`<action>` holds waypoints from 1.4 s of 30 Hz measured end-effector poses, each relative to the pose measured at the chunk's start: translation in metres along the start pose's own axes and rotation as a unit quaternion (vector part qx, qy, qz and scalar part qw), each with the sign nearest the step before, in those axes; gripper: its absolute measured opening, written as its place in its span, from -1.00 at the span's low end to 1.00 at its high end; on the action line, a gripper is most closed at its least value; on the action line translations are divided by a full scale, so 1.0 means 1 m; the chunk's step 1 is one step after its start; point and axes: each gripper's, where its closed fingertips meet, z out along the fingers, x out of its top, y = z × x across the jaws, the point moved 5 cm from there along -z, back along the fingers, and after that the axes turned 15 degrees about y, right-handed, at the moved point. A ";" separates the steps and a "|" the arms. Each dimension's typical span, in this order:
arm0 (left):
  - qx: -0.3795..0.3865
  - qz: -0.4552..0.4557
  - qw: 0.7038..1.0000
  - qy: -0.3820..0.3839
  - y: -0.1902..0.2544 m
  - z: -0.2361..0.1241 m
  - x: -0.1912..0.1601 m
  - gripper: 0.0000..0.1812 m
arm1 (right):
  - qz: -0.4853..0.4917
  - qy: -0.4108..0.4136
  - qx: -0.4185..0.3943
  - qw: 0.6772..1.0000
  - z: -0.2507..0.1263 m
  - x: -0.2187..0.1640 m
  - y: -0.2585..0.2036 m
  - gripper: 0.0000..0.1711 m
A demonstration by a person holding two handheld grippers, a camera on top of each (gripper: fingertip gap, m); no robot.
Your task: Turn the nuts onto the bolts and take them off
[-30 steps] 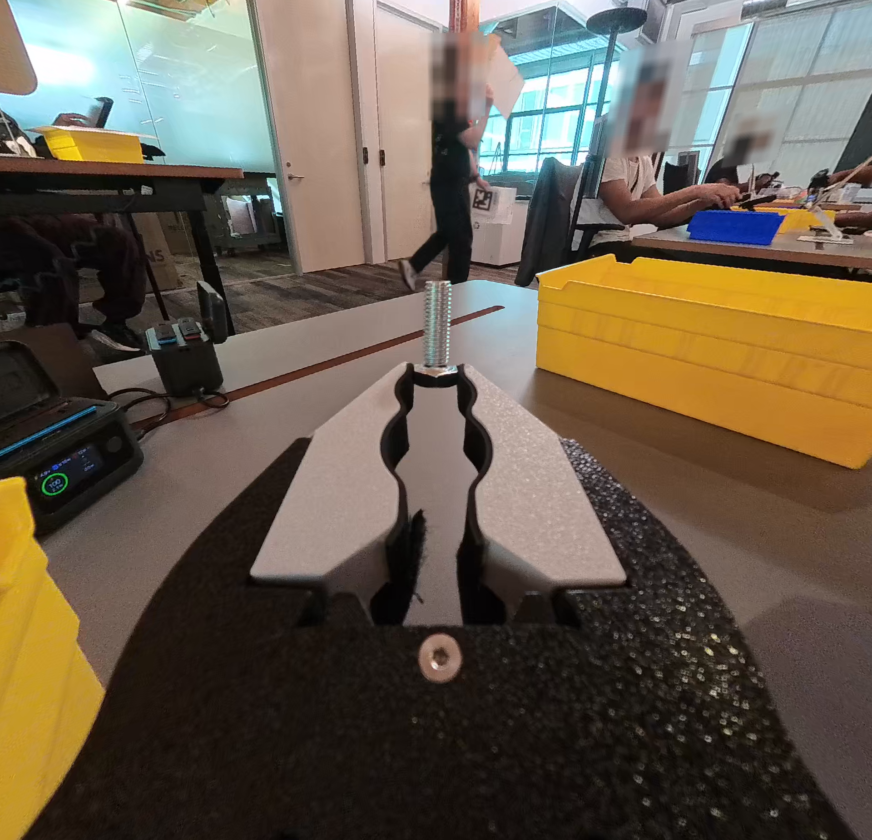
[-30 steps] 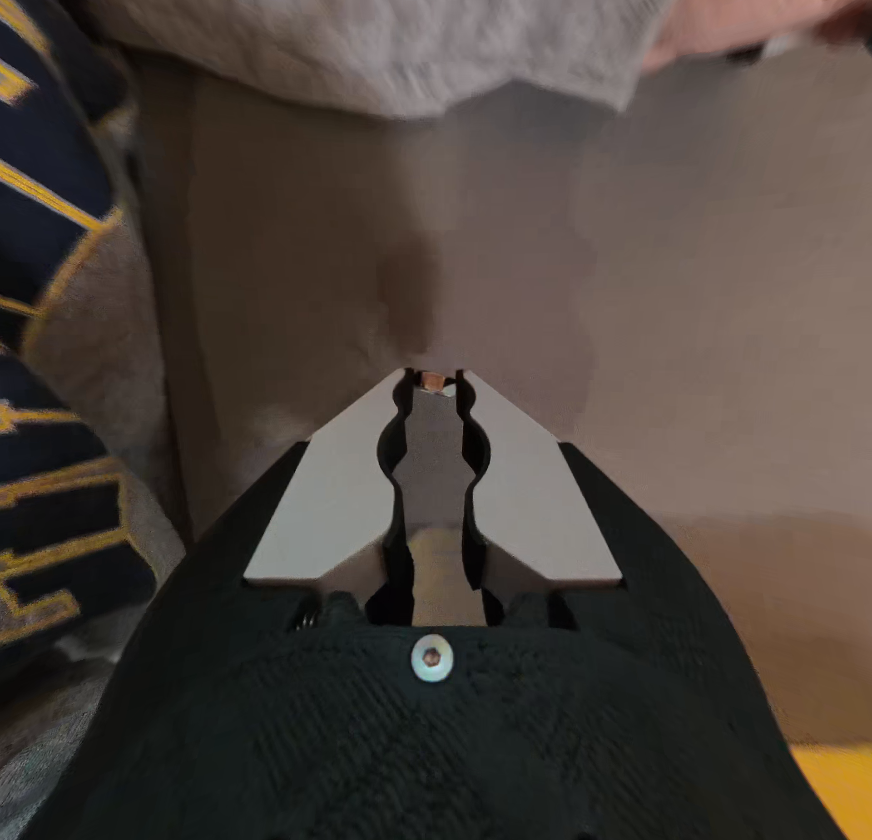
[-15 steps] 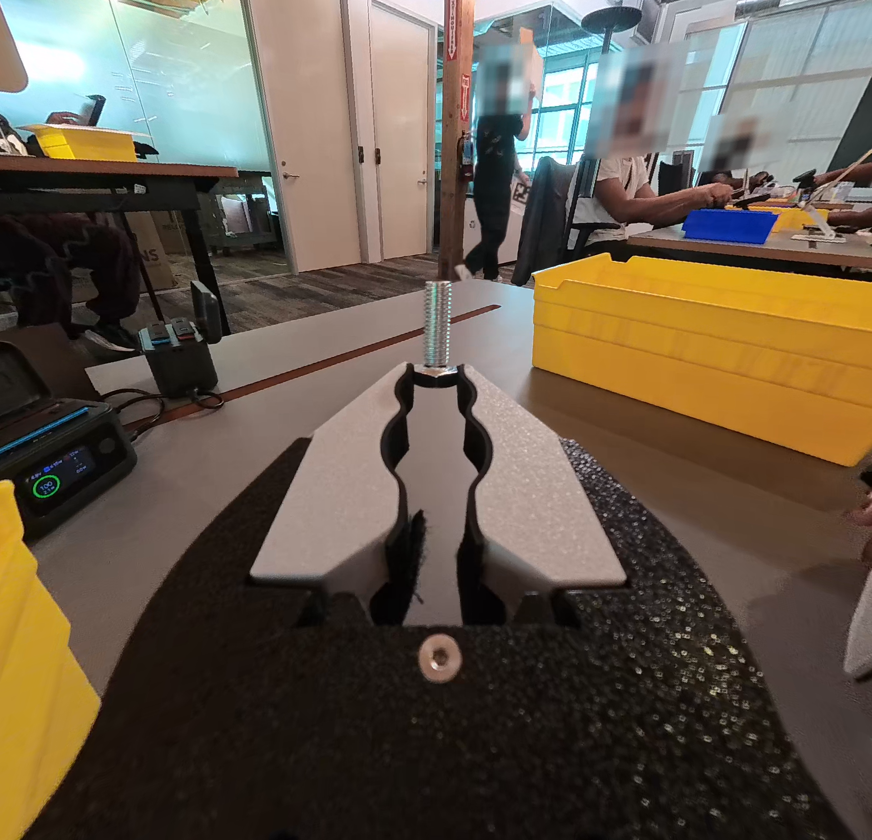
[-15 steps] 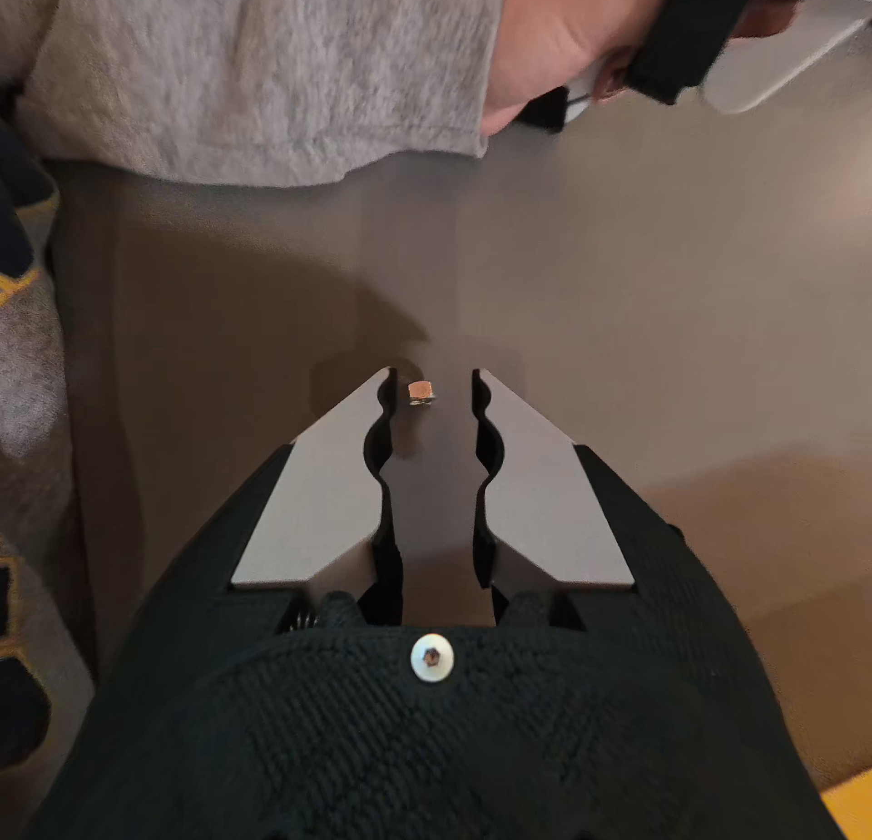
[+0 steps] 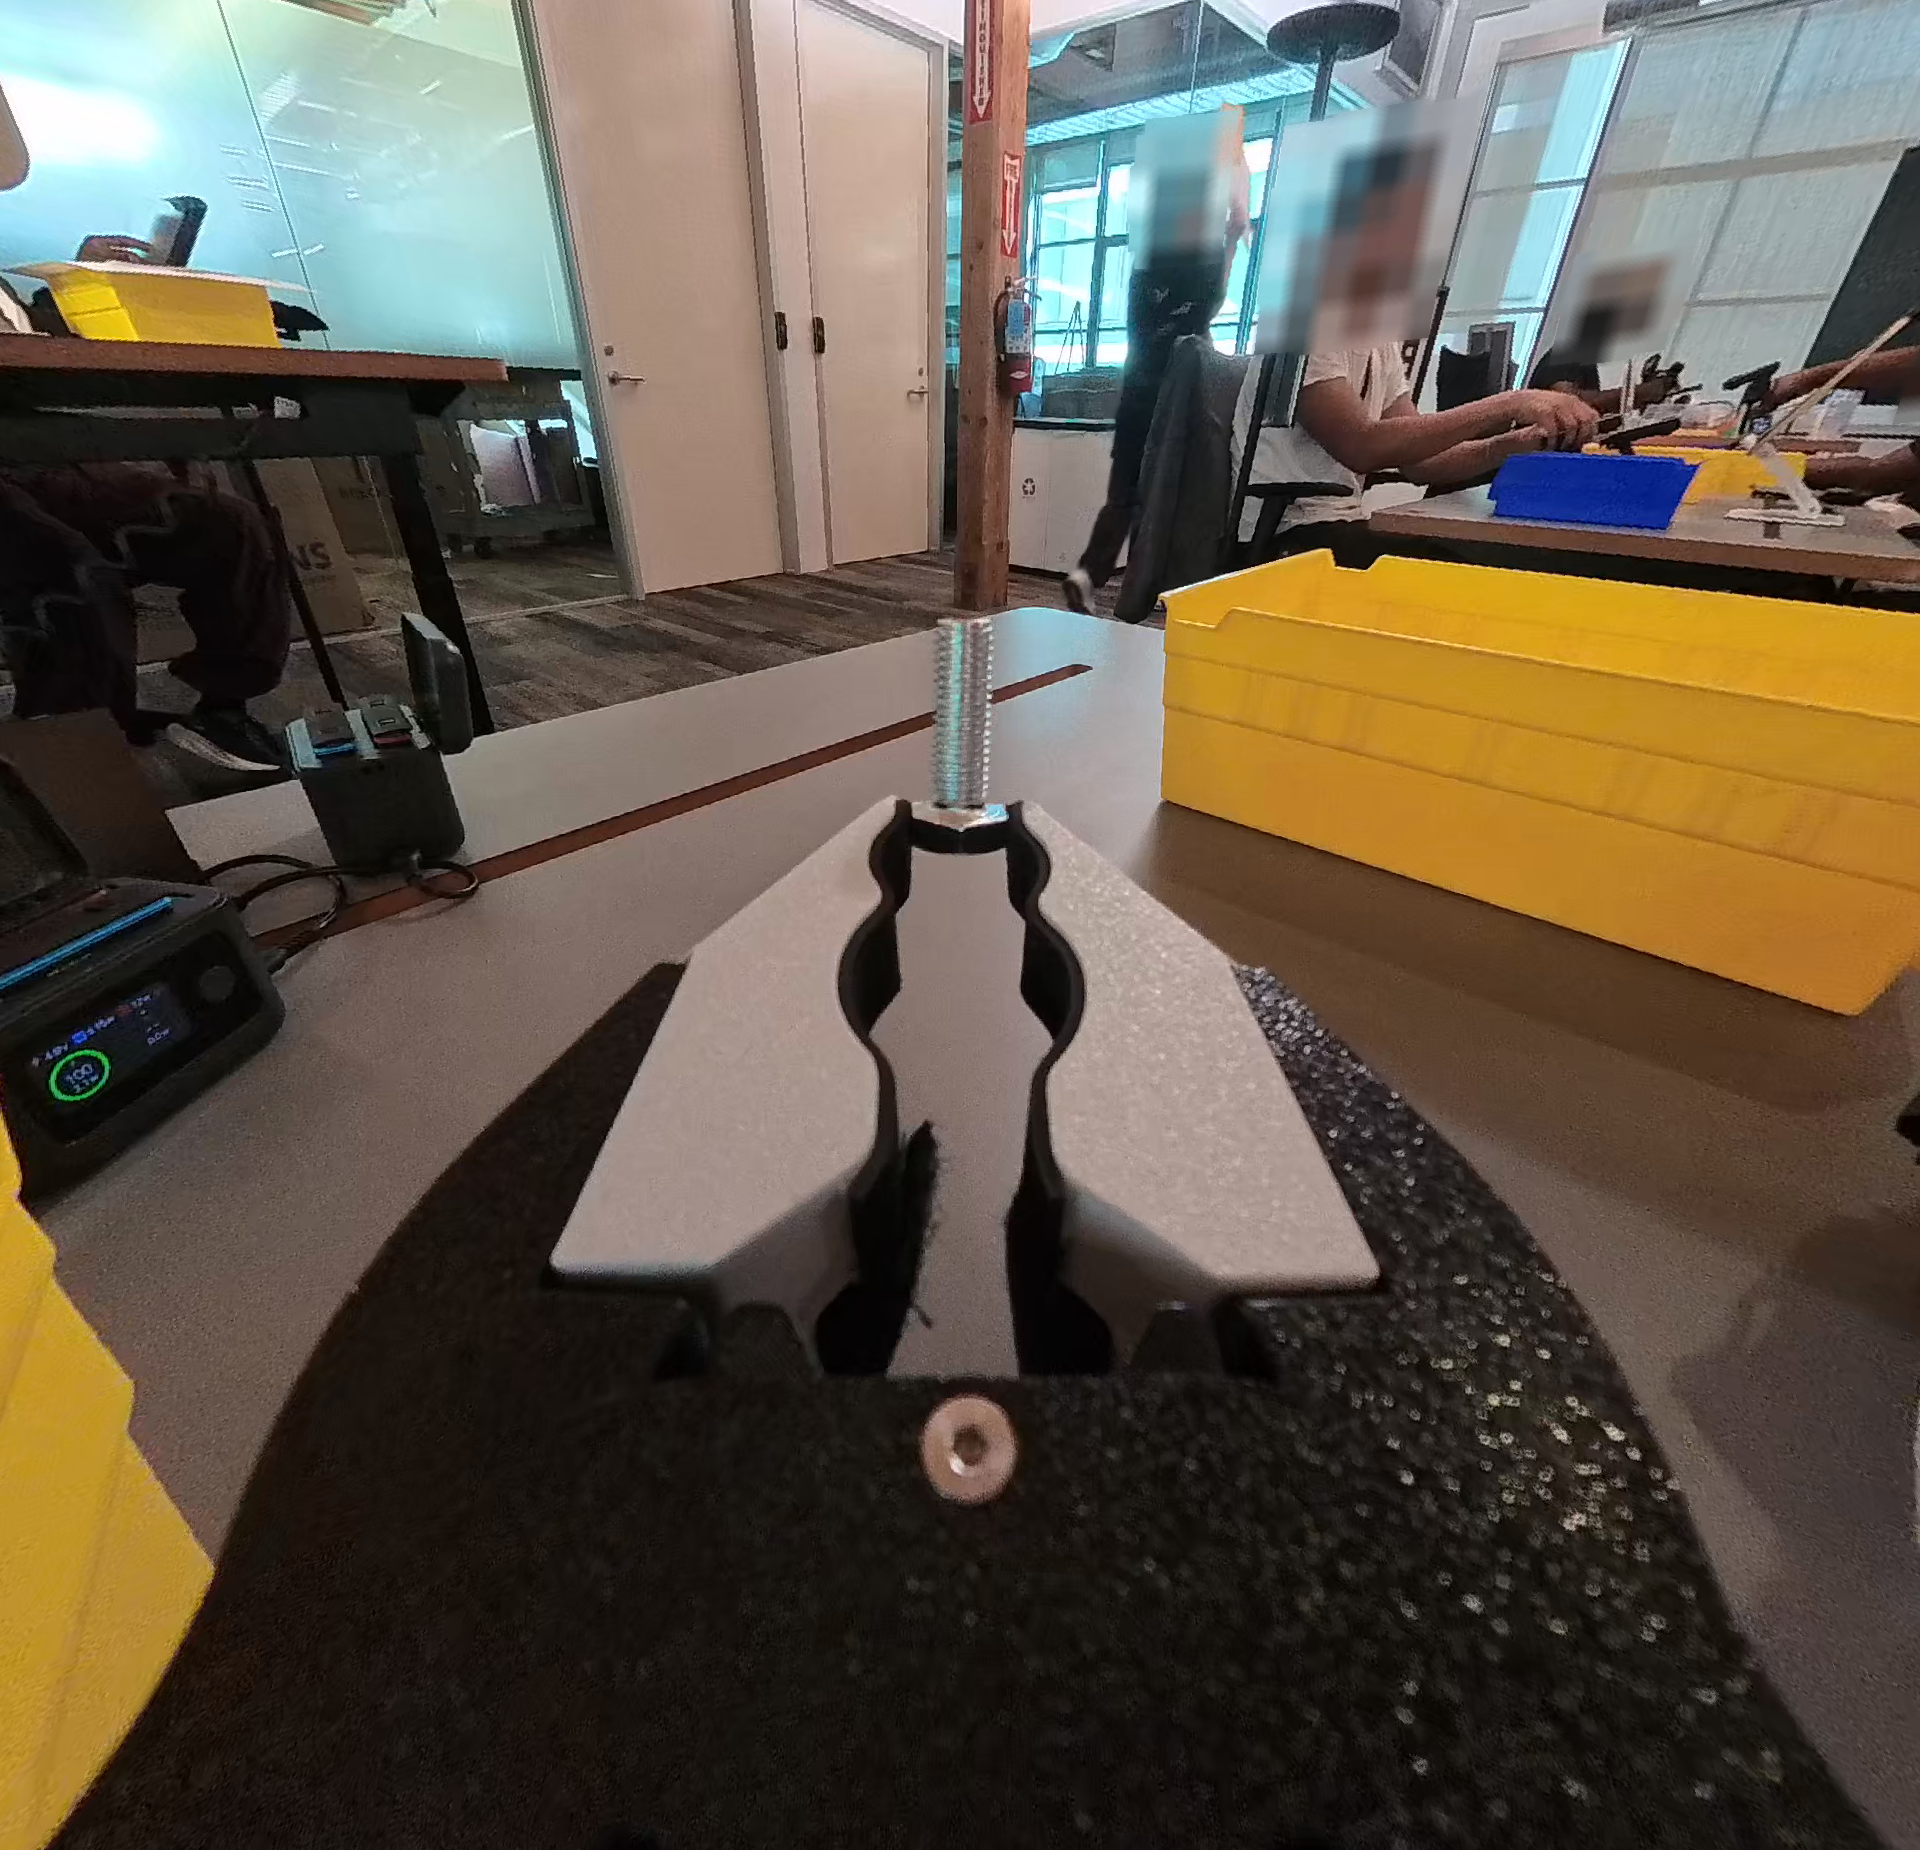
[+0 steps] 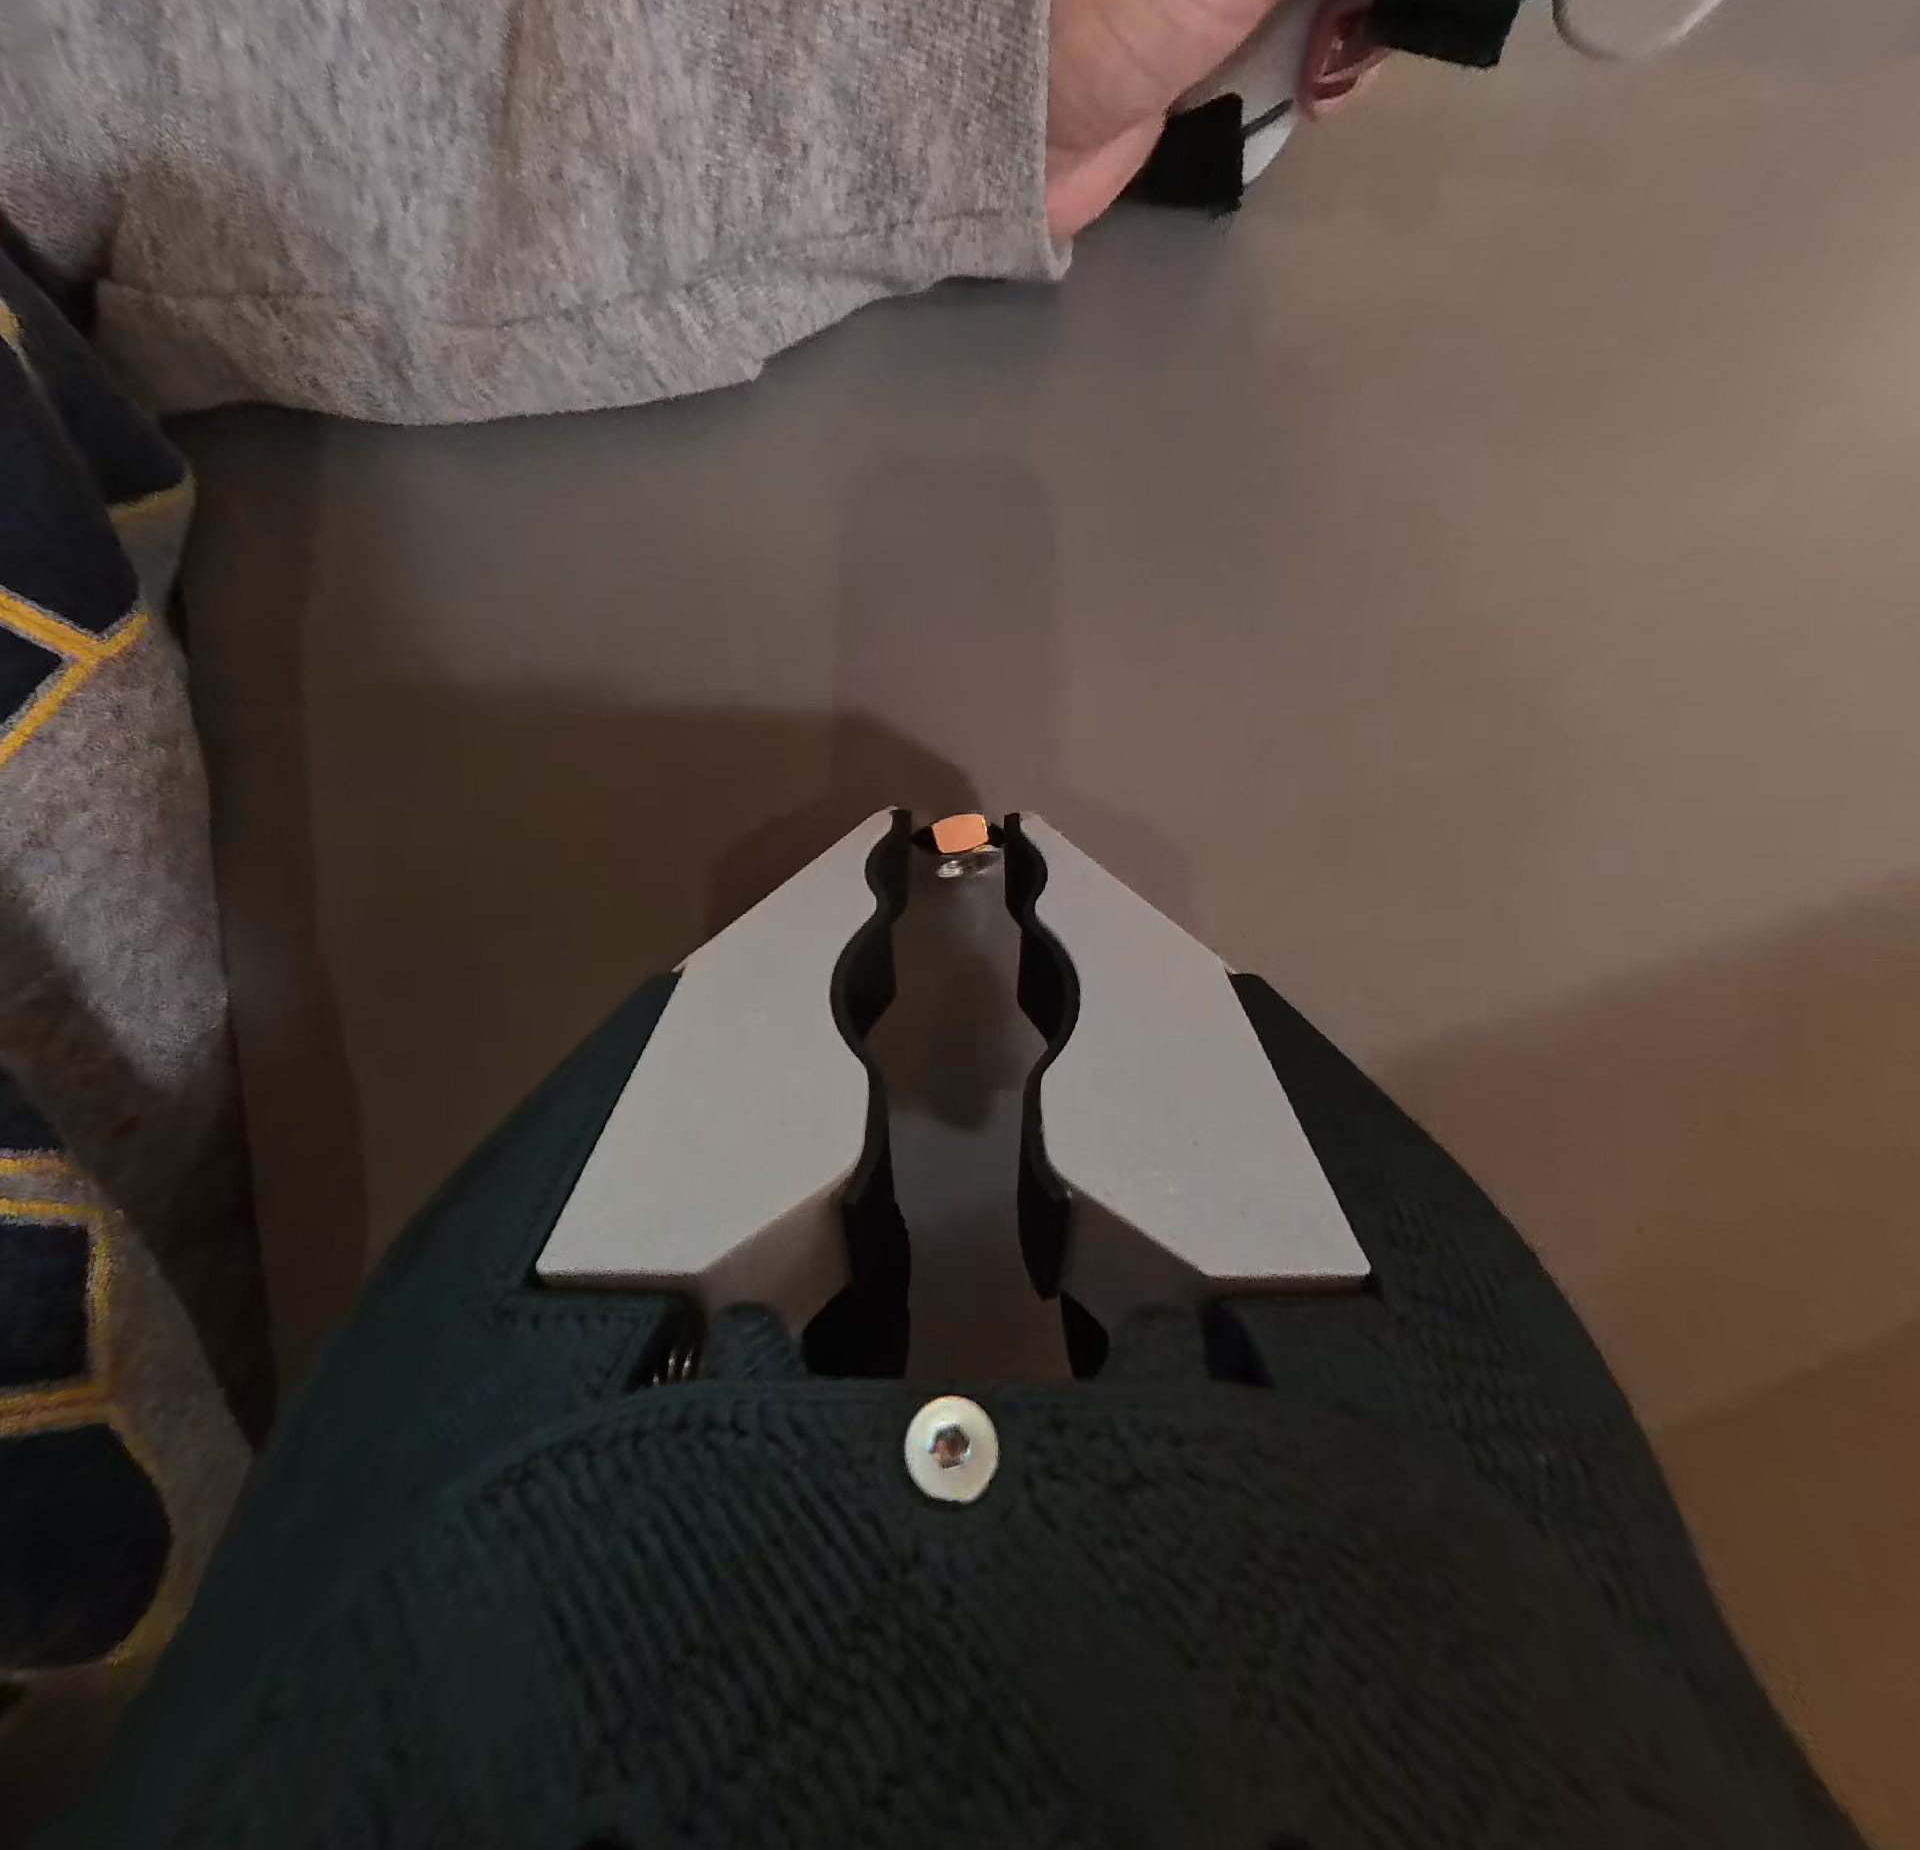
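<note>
My left gripper (image 5: 958,826) is shut on the hex head of a silver bolt (image 5: 963,704) and holds it upright, threaded shaft pointing up, above the grey table (image 5: 644,979). My right gripper (image 6: 958,826) points down at the table (image 6: 1455,574) and is shut on a small hex nut (image 6: 957,834) between its fingertips. The nut sits at or just above the table surface; I cannot tell which. The bolt does not show in the right wrist view.
A long yellow bin (image 5: 1558,761) stands on the table to the right, another yellow bin (image 5: 62,1488) at the near left. A power station (image 5: 114,1031) and a black charger box (image 5: 379,792) with cables sit far left. A grey sleeve (image 6: 520,169) and hand (image 6: 1153,65) lie beyond the nut. There is about 20 cm between the tips of the two grippers.
The right gripper was shut on the nut, opened with the nut lying between its tips half a second ago, and has shut on it again. The left gripper still holds the bolt upright.
</note>
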 end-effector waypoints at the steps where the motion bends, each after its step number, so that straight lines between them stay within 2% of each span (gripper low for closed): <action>1: 0.000 0.000 1.000 0.000 0.000 0.000 0.000 -0.83 | 0.004 0.004 0.000 1.000 -0.002 -0.001 0.001 -0.81; 7: -0.001 0.000 1.000 0.000 0.001 0.000 0.000 -0.83 | 0.021 0.061 0.029 0.997 -0.007 0.004 0.000 -0.84; 8: -0.002 0.000 1.000 0.000 0.001 0.000 0.000 -0.83 | 0.017 0.062 0.037 0.997 -0.007 0.005 -0.002 -1.00; 12: -0.003 0.000 1.000 0.000 0.001 0.000 0.000 -0.83 | 0.006 0.012 0.039 0.999 -0.007 -0.009 0.000 -1.00; 19: -0.004 -0.001 1.000 -0.001 0.001 0.000 -0.001 -0.83 | 0.030 0.057 0.085 0.994 -0.026 -0.005 -0.013 -0.76; 24: -0.004 -0.003 1.000 -0.002 0.001 0.001 -0.001 -0.83 | 0.002 0.021 0.100 0.995 -0.030 -0.018 -0.028 -0.72; 30: -0.005 -0.001 1.000 -0.003 0.002 0.001 -0.001 -0.83 | -0.007 0.013 0.081 0.997 -0.031 -0.024 -0.028 -0.88; 32: -0.006 -0.001 1.000 -0.003 0.002 0.001 -0.001 -0.83 | 0.003 0.015 0.082 0.996 -0.035 -0.024 -0.029 -0.74; 34: -0.006 -0.002 1.000 -0.002 0.002 0.000 -0.001 -0.83 | 0.008 0.030 0.076 0.997 -0.043 -0.023 -0.029 -0.69; 42: -0.007 -0.002 1.000 -0.002 0.002 0.001 -0.001 -0.83 | 0.011 0.009 0.019 1.000 -0.063 -0.040 -0.018 -0.73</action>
